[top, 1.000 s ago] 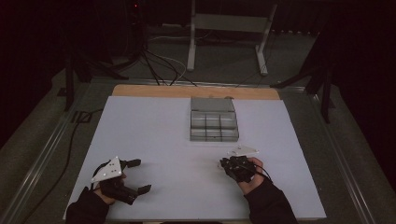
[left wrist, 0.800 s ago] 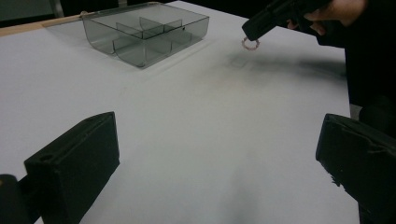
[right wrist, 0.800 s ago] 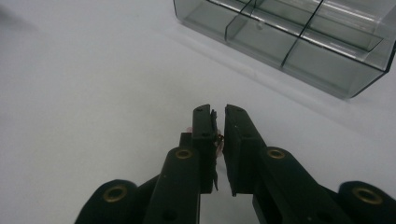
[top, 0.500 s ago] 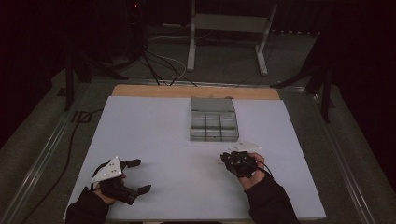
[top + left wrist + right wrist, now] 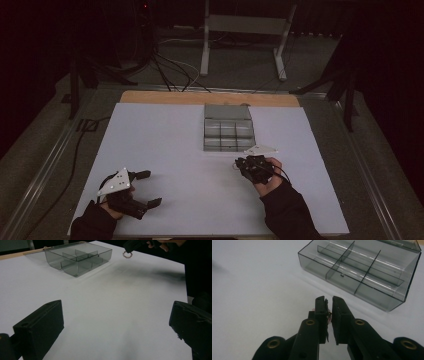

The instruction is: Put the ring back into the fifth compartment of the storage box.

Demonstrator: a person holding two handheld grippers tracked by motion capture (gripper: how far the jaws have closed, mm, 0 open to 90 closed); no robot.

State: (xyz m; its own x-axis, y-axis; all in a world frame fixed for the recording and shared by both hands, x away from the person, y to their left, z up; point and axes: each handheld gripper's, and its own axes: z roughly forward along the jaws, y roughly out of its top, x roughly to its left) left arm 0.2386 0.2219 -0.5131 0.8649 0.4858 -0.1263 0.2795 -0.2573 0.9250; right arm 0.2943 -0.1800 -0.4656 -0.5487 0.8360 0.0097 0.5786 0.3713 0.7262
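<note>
Your right gripper (image 5: pixel 329 305) is pinched tight on a small beaded ring (image 5: pixel 127 254), hanging just short of the clear divided organizer box (image 5: pixel 228 131). Carry it over one compartment and get low before letting go, or it'll bounce out. Your left gripper (image 5: pixel 117 322) sits wide open on the white table (image 5: pixel 190 200), holding nothing.
</note>
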